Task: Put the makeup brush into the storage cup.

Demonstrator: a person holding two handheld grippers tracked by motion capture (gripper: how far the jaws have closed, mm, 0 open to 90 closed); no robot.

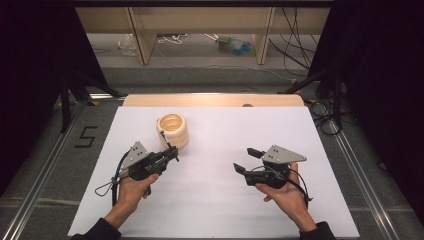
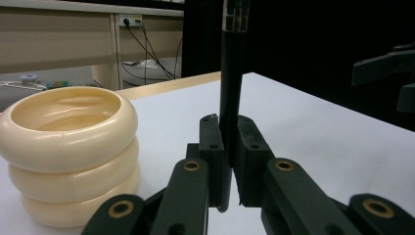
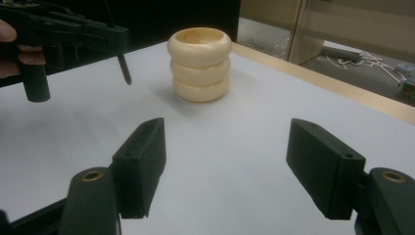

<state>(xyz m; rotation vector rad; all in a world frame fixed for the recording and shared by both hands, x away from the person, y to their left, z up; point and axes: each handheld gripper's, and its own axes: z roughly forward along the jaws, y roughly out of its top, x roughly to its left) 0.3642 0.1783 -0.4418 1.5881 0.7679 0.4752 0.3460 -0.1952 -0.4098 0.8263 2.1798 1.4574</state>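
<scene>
Two grippers over a white surface (image 1: 215,200), one thing held. Left gripper (image 1: 172,153): fingers (image 2: 211,147) clamped together on a thin black pen (image 2: 231,88), gripped near its lower end. Pen stands upright between them, so the long free part rises above the grip and the short tip pokes out below. Held just beside the holder (image 1: 173,130), on its near-right side, not touching it as far as the gripper views show.

Holder: cream, three stacked rings, open top, hollow inside. It sits toward the far left of the surface, upright, mouth facing up, ready to take something from above. Looks empty from the left gripper view.

Judgement: the upright hold suits a drop into that mouth; the pen tip sits below rim level now, so a lift and a small shift toward the holder seem needed first.

Right gripper (image 1: 246,160): fingers (image 3: 139,164) wide apart, holding nothing, hovering above bare surface well away from the holder and pointed toward it. Likely standing by, or ready to steady the holder if it tips.

Risk: holder is light-looking; a nudge at the rim could shove it.
</scene>
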